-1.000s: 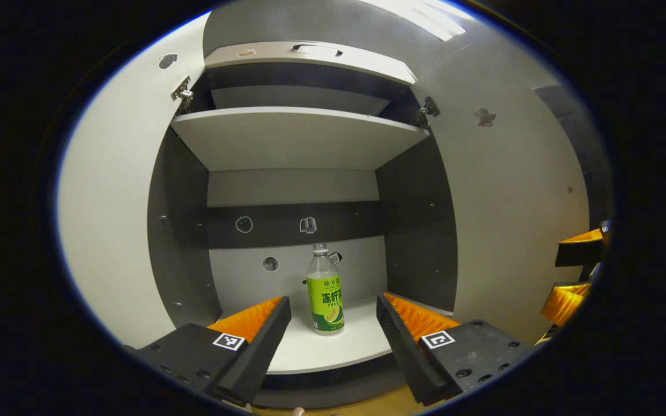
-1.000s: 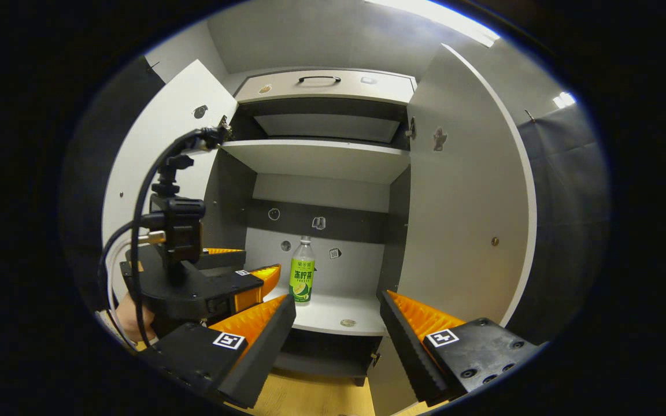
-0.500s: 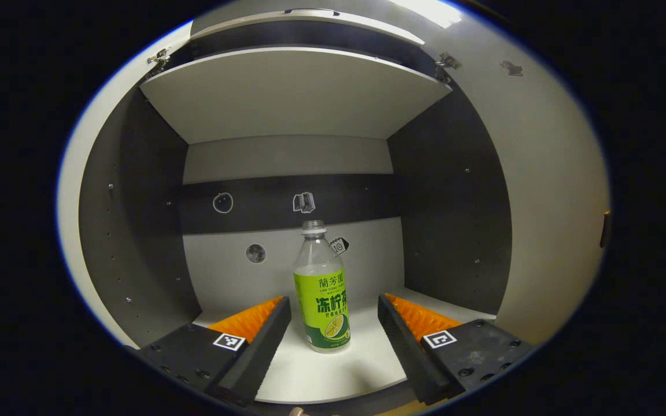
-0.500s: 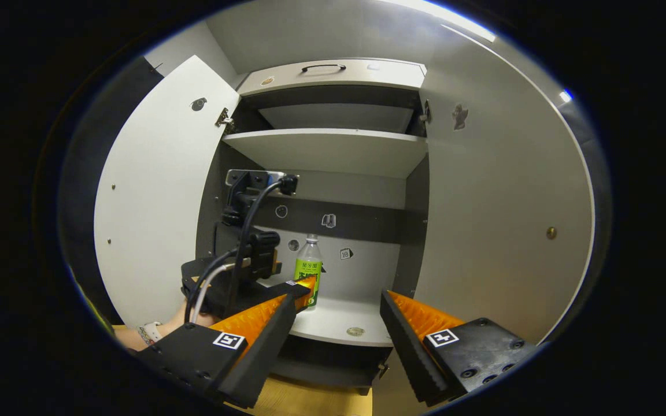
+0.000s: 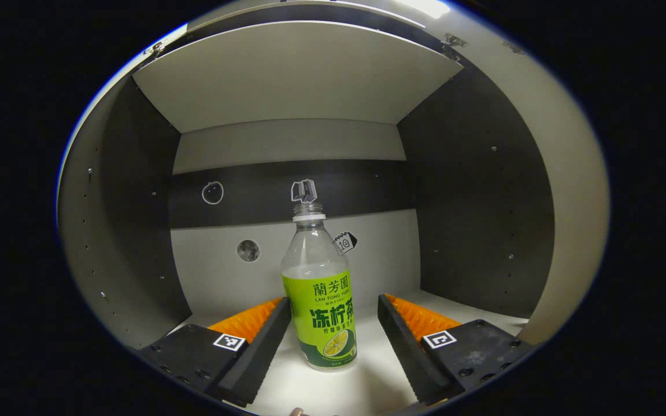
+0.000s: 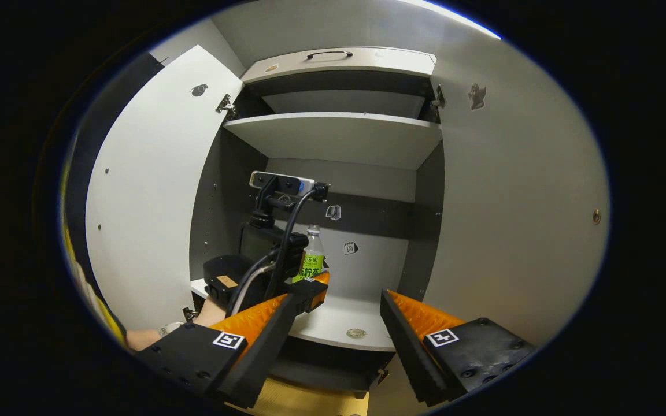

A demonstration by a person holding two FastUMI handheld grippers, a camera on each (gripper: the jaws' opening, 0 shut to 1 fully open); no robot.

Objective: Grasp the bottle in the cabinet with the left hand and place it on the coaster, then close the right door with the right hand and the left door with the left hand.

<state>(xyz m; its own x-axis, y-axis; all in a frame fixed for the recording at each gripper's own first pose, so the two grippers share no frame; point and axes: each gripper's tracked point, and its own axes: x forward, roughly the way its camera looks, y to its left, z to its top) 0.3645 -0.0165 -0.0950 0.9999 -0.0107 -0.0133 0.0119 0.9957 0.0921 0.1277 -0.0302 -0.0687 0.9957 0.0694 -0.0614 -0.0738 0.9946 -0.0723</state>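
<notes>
Left gripper view: the left gripper (image 5: 333, 332) is spread wide with its jaws either side of the clear plastic bottle with a green label (image 5: 318, 300), which stands upright on the white lower shelf (image 5: 367, 381) of the cabinet, touched by neither jaw. Best to ease in until the label sits squarely between the pads, then squeeze gently. Small stickers dot the back wall; nothing blocks the reach. In the right gripper view, the right gripper (image 6: 336, 341) waits released outside, the open white right door (image 6: 512, 219) beside it.
</notes>
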